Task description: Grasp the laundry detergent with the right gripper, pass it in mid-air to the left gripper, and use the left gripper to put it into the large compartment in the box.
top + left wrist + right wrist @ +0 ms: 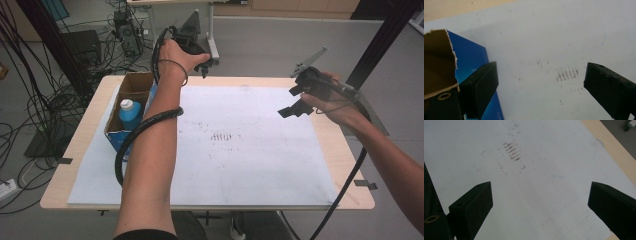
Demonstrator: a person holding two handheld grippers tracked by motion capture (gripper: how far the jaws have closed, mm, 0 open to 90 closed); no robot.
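Observation:
My left gripper (202,67) is held up over the table's far edge, just beyond the cardboard box (131,97). In the left gripper view its jaws stand wide apart, so the left gripper (541,80) is open and empty, above the white sheet (544,37) with the box's blue side (474,56) at the left. An upright blue bottle (130,114) with a white cap stands inside the box. My right gripper (290,101) hovers over the sheet's right part. The right gripper (540,200) is open too, with bare sheet between its jaws.
A white sheet (250,165) covers most of the wooden table (345,150) and carries brown smudges (222,136) near its middle. The left gripper's cable (125,150) loops around the forearm. Cables and equipment (75,45) lie on the floor at the far left.

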